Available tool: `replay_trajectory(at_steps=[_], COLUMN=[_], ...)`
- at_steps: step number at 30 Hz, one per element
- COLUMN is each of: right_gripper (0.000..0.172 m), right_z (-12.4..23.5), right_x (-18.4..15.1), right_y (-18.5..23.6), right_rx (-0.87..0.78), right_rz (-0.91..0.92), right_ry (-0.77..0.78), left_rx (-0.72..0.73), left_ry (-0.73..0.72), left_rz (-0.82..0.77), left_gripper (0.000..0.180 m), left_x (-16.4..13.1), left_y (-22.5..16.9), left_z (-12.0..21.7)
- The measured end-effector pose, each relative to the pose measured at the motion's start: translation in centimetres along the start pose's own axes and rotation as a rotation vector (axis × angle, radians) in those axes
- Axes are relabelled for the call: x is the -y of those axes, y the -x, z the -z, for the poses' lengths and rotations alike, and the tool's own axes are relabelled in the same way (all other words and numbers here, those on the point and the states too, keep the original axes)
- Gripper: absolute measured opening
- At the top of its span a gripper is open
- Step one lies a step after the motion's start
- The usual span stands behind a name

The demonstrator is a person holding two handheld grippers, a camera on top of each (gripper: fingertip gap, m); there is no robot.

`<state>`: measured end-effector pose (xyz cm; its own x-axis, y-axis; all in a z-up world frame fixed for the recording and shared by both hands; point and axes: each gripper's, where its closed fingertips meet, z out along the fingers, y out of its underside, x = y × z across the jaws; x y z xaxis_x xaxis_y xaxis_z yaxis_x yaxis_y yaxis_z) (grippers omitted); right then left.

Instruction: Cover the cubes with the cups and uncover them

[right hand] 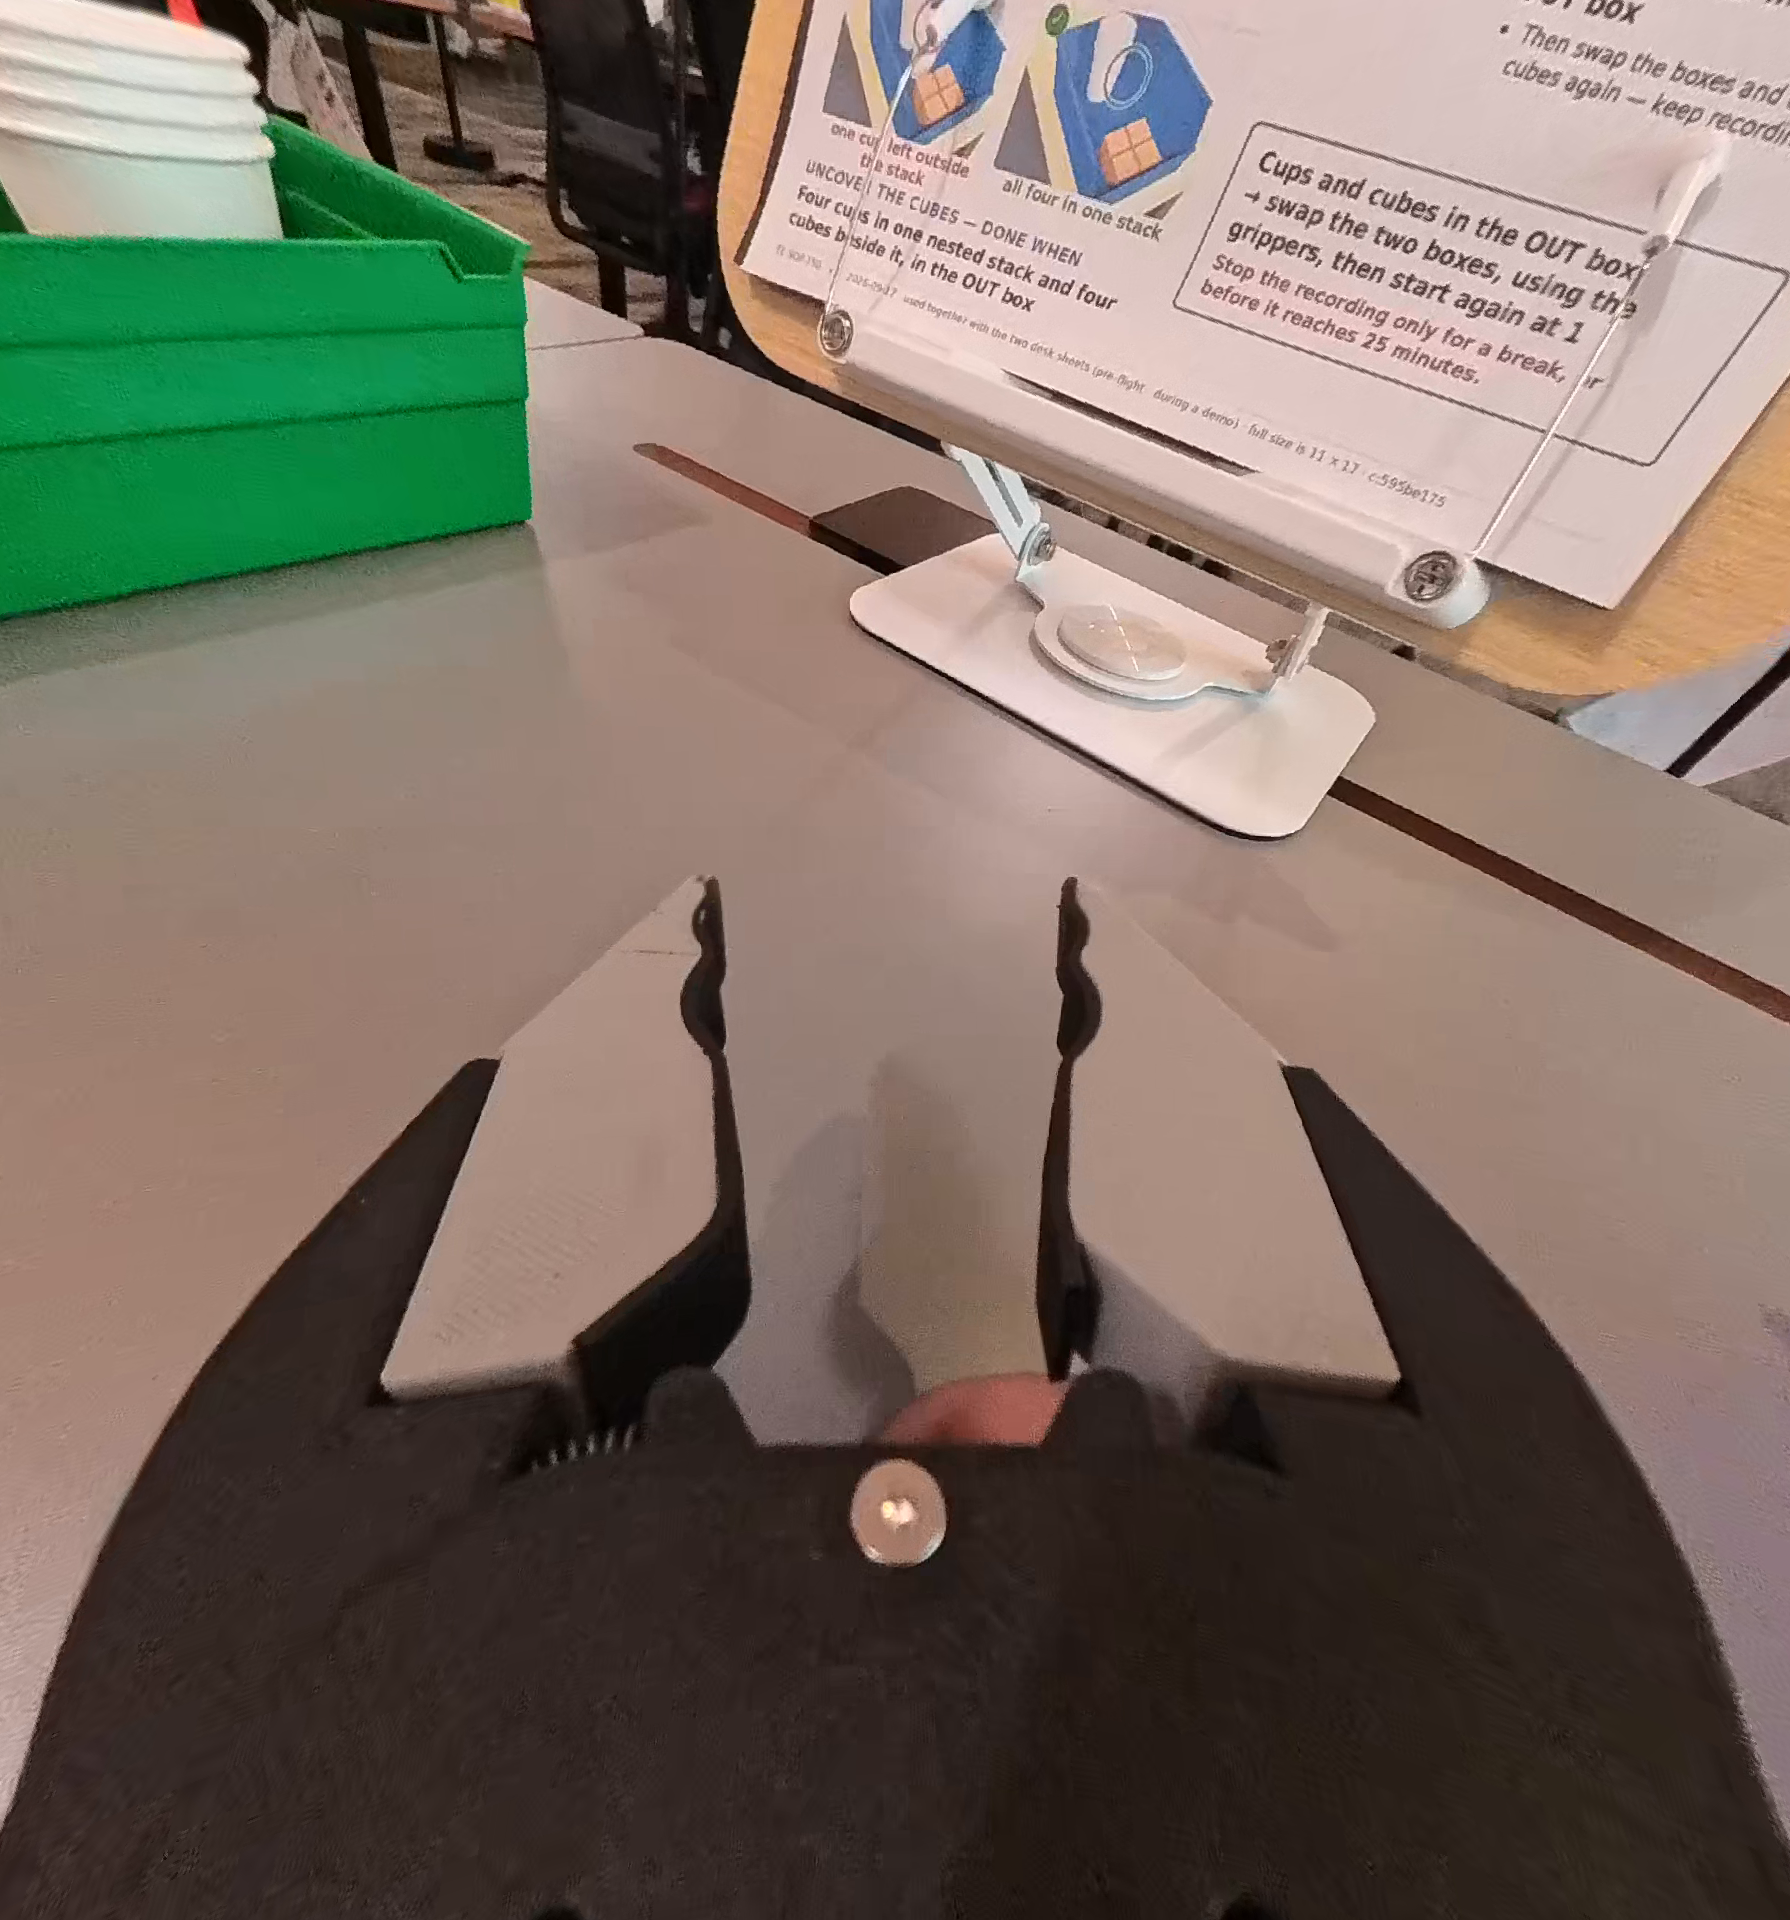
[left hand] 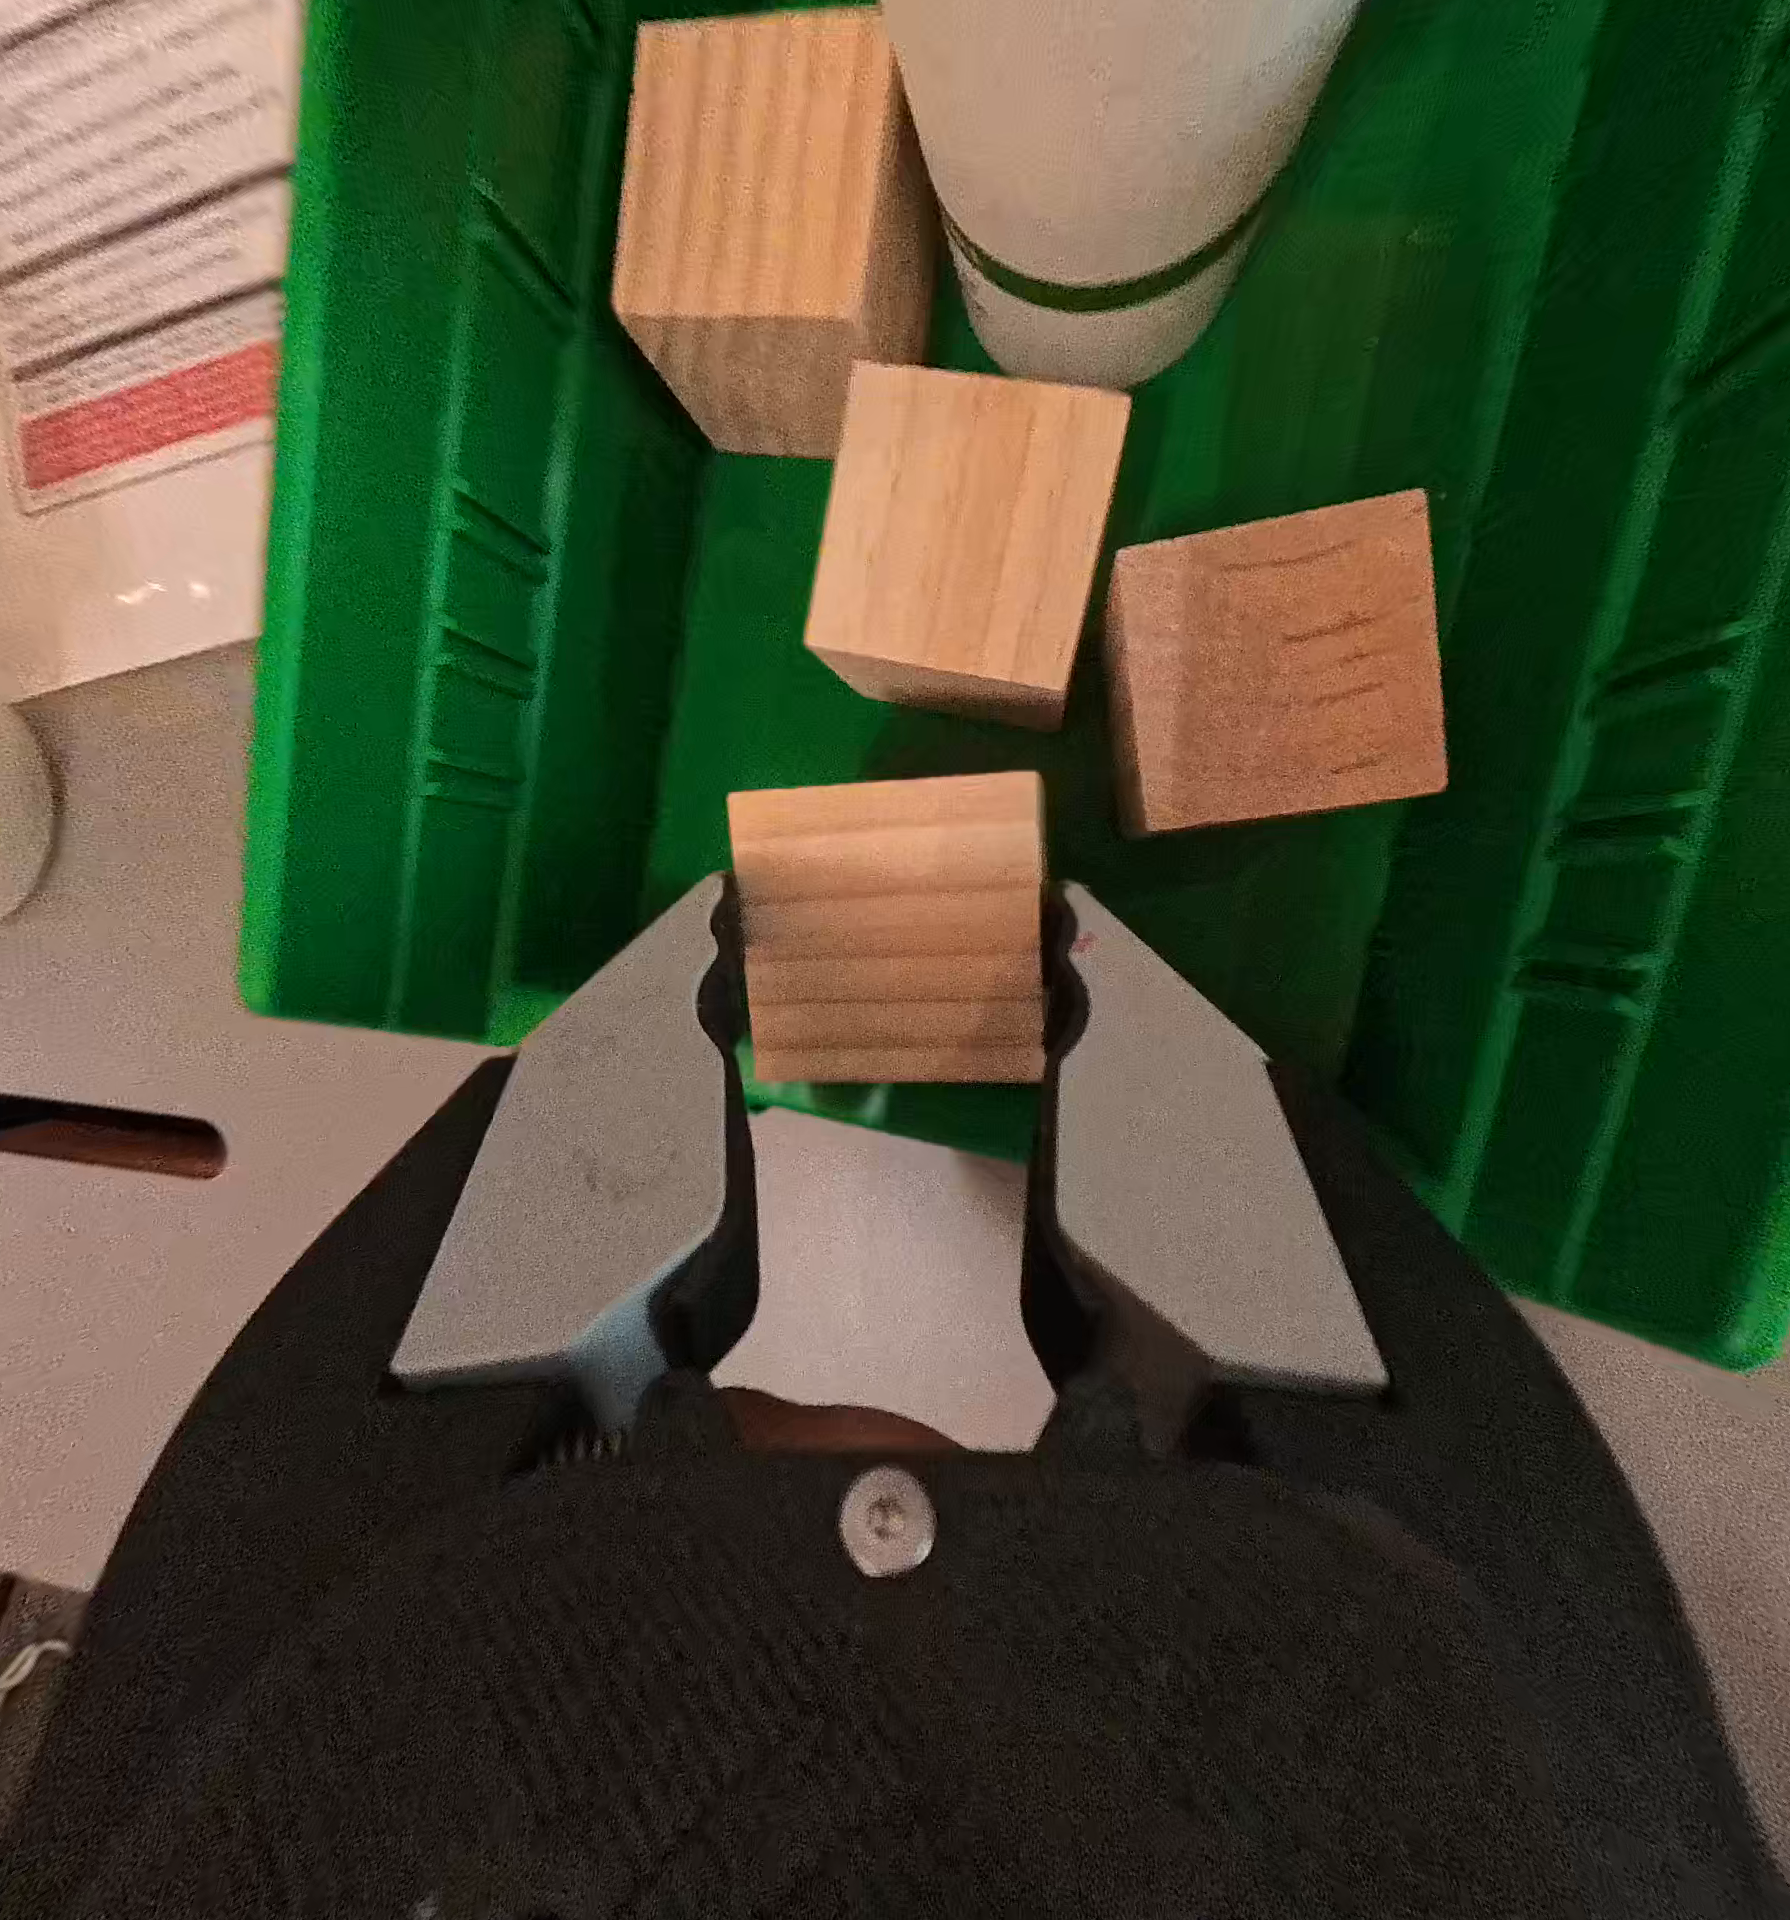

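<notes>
Wood fills the span of your left gripper [left hand: 889, 894]: its two pads sit tight on opposite faces of the nearest cube [left hand: 889, 925], the black ridged linings meeting the sides with no gap that shows, so you have it clamped. The cube sits deep between the fingertips, squarely gripped, which should keep it from twisting as you carry it. Beyond it, three more cubes [left hand: 964, 540] lie loose and skewed on the floor of the green bin [left hand: 434, 623], and the nested white cups [left hand: 1099, 177] stand at the bin's far end, close at hand for covering. Your right gripper [right hand: 889, 894] hangs spread and bare over the grey worktop [right hand: 351, 831], near its middle, free for a cup. A document stand [right hand: 1130, 665] occupies the worktop's far side.
</notes>
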<state>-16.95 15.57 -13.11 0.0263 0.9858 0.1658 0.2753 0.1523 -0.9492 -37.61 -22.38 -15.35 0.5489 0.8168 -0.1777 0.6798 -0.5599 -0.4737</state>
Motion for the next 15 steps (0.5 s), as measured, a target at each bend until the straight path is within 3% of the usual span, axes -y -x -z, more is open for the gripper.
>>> replay_trajectory(at_steps=[3,6,10,15], right_gripper=[0.062,0.046,0.048,0.048], right_z=[0.4,0.9,1.9,5.1], right_x=[0.2,-0.3,-0.6,1.6], right_y=[-1.2,-0.4,-2.2,-5.0], right_rx=[-0.008,0.185,0.353,0.531], right_rz=[0.018,0.032,-0.108,-0.297], right_ry=[-0.009,0.020,0.022,-0.108], left_rx=[0.112,0.113,-0.146,-0.484], left_ry=[-0.138,-0.332,-0.455,-0.442], left_rz=[-0.039,-0.181,-0.537,-0.946], left_gripper=[0.057,0.057,0.058,0.057], left_x=[2.4,5.9,7.2,2.7], left_y=[2.0,-0.8,-14.6,-34.6], left_z=[4.4,10.1,14.4,11.9])
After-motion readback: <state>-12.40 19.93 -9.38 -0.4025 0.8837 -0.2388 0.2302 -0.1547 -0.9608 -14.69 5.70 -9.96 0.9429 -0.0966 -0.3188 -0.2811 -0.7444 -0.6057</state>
